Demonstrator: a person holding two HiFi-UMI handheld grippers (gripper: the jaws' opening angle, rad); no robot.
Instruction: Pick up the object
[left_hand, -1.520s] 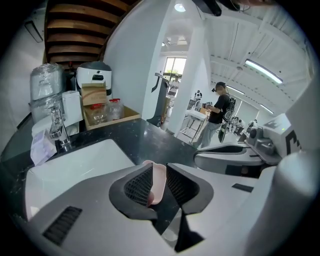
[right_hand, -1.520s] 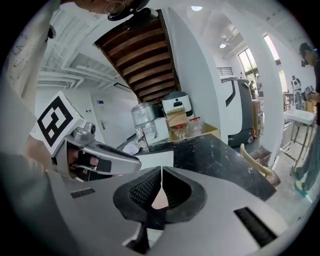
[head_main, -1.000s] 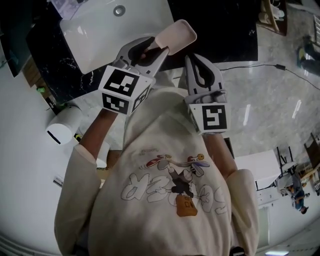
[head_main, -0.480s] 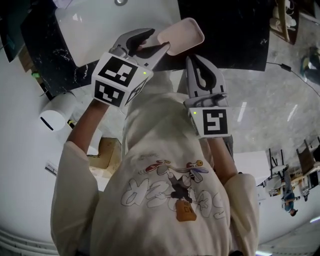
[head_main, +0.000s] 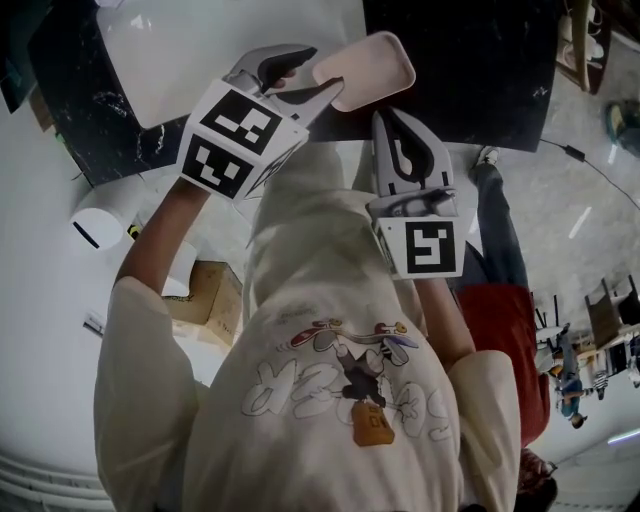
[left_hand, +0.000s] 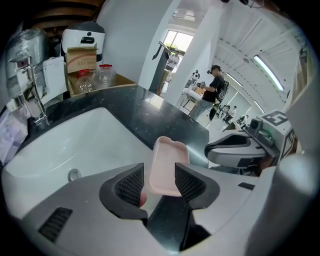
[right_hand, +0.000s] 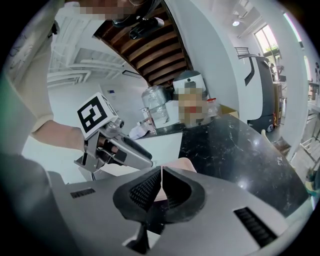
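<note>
A pale pink shallow dish (head_main: 365, 68) hangs tilted over the black counter's (head_main: 460, 60) front edge, beside the white sink (head_main: 200, 50). My left gripper (head_main: 322, 70) is shut on one end of it. In the left gripper view the dish (left_hand: 167, 167) stands on edge between the ribbed pads (left_hand: 190, 182) of that gripper (left_hand: 159, 182). My right gripper (head_main: 392, 120) hovers just right of the dish, shut with nothing in it. In the right gripper view its jaws (right_hand: 161, 187) meet, with the dish (right_hand: 180, 162) and the left gripper (right_hand: 115, 145) behind them.
A faucet (left_hand: 35, 95), a white appliance (left_hand: 82, 37), a cardboard box (left_hand: 82, 60) and glass jars (left_hand: 102, 75) stand behind the sink (left_hand: 75, 145). On the floor are a box (head_main: 210, 300) and a white bin (head_main: 100, 220). A person in red trousers (head_main: 500, 300) stands at my right.
The left gripper has carried the dish a little to the right and further from me. The right gripper has hardly moved. A person in red trousers has come into view at the right.
</note>
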